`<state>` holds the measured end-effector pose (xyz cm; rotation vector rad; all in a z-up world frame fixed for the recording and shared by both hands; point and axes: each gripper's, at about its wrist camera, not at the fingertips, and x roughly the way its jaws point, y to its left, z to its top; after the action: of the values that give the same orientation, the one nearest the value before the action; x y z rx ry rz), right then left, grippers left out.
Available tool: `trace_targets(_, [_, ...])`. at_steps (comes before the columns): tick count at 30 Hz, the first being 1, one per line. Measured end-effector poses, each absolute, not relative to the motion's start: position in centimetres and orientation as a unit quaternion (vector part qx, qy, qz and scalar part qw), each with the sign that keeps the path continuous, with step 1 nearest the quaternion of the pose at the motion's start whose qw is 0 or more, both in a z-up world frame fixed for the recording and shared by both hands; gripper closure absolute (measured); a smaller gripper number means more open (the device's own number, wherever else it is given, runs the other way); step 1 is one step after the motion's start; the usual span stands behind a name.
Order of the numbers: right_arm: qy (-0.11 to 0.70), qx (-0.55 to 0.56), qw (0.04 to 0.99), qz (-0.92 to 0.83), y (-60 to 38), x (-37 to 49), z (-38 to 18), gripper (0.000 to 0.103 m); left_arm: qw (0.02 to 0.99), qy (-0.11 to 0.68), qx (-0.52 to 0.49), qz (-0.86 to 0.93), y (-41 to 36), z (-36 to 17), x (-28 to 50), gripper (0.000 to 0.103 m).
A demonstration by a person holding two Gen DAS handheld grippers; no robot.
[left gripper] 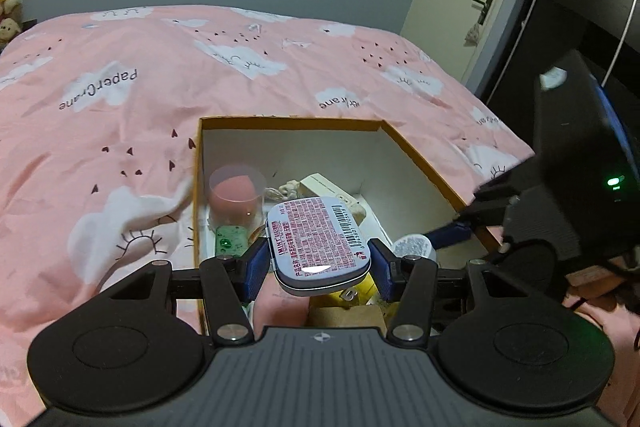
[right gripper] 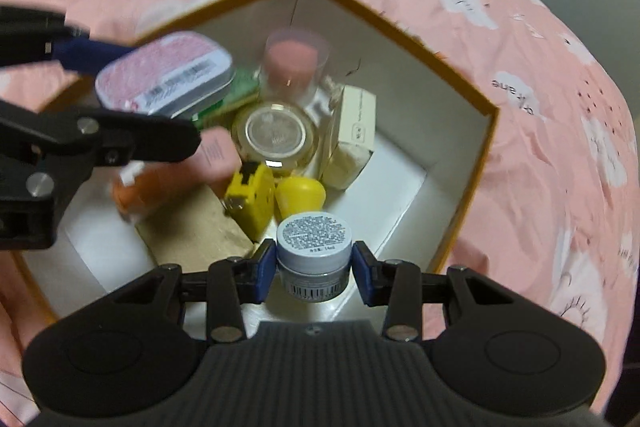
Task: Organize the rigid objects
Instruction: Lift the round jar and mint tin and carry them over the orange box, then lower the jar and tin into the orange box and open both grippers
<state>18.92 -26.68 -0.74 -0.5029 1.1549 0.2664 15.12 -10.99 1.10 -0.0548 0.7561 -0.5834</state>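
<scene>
Much of the box is hidden from your left wrist camera: the mint tin and the gripper body cover the near half, so only the far corner shows clearly, with a clear cup holding something pink, a green patterned thing below it and a cream carton partly behind the tin. The small pale lump between cup and carton is too small to make out. At the right edge your other gripper is cut off and blurred, its load showing only as a pale round lid.

Your right wrist camera looks down into the box and shows more, though the left side is smeared. You can pick out a round glass lid, the cream carton, a yellow tape measure, a yellow rounded piece, a brown cardboard block and an orange thing half hidden under the other gripper's arm. A pink label by it cannot be read.

Your left gripper clamps the mint tin by its two long edges, label side up, above the near part of the box. Your right gripper grips a small white jar across its body, lid facing the camera, over the near right floor of the box, just this side of the yellow rounded piece. The box sits on a pink cloud-print bedcover.
</scene>
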Motion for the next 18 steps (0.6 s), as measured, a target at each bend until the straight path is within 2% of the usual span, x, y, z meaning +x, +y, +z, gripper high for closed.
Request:
trace_targets(9, [0.56, -0.33, 0.747, 0.136, -25.8, 20.7, -3.0, 0.062, 0.879, 0.381, -0.019, -0.286, -11.8, 0.1, 15.6, 0.043])
trace_targets(18, [0.557, -0.345, 0.741, 0.143, -25.5, 20.1, -3.0, 0.061, 0.878, 0.385, -0.014, -0.283, -12.0, 0.2, 15.8, 0.043])
